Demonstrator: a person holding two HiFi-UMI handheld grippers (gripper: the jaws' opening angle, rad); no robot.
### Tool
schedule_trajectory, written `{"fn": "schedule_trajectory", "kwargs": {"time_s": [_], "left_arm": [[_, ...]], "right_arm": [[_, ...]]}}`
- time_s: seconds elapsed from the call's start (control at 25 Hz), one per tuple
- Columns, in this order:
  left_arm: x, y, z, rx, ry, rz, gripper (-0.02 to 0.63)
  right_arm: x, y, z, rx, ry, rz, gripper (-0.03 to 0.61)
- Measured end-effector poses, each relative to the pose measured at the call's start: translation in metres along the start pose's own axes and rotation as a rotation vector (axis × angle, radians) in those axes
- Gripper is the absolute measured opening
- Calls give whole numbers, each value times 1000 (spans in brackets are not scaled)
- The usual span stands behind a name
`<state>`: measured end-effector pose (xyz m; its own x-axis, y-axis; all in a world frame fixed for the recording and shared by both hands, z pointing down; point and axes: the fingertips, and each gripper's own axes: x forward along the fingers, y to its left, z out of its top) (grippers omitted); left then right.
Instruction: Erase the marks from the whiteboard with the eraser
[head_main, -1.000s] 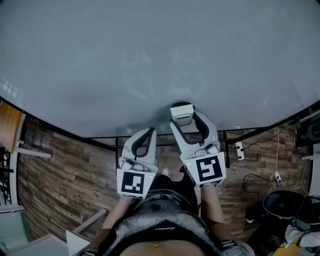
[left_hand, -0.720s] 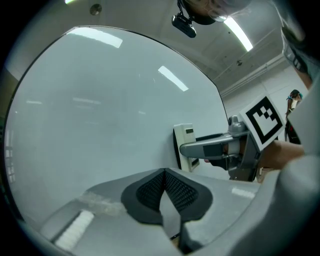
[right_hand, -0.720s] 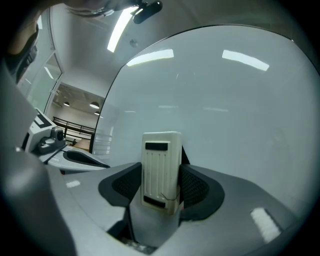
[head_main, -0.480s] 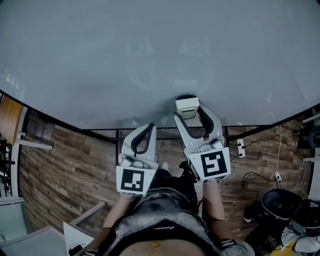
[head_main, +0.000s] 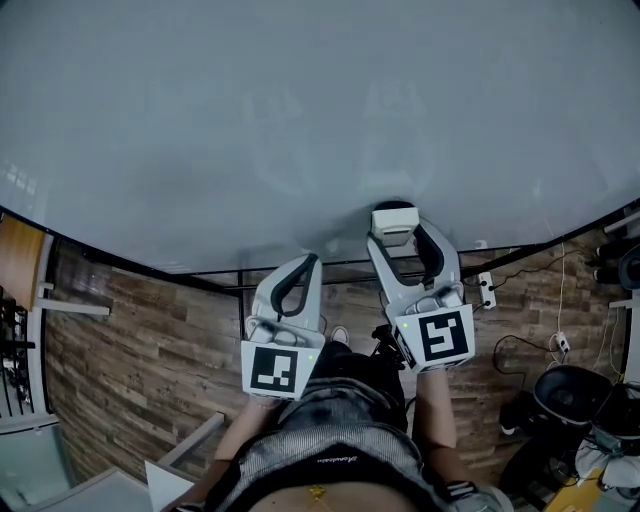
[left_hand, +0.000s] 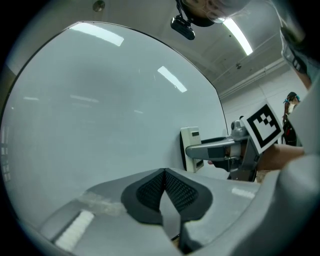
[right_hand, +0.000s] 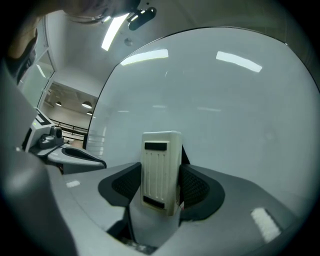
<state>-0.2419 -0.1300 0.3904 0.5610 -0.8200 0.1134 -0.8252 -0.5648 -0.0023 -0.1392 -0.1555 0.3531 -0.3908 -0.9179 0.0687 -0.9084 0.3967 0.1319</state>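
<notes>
The right tongs clamp the white rectangular plastic eraser near the bottom edge of the large pale glossy whiteboard. The left tongs are closed on nothing. Best to press the eraser's pad flat with even pressure, sweeping overlapping strokes across any faint residue.

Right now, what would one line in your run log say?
right claw: shut on eraser | eraser: against whiteboard, near its lower edge | left claw: shut, empty

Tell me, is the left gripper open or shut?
Shut. On the left gripper the pads meet at the tips, with nothing between them.
</notes>
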Motion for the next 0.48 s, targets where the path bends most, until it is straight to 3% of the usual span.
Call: {"fn": "schedule_trajectory", "kwargs": {"time_s": [0.28, 0.48], "left_arm": [[-2, 21, 2, -9, -16, -27, 5], [-7, 24, 1, -8, -15, -24, 5]], "right_arm": [[4, -6, 1, -3, -15, -63, 247], [4, -7, 2, 1, -25, -62, 247]]}}
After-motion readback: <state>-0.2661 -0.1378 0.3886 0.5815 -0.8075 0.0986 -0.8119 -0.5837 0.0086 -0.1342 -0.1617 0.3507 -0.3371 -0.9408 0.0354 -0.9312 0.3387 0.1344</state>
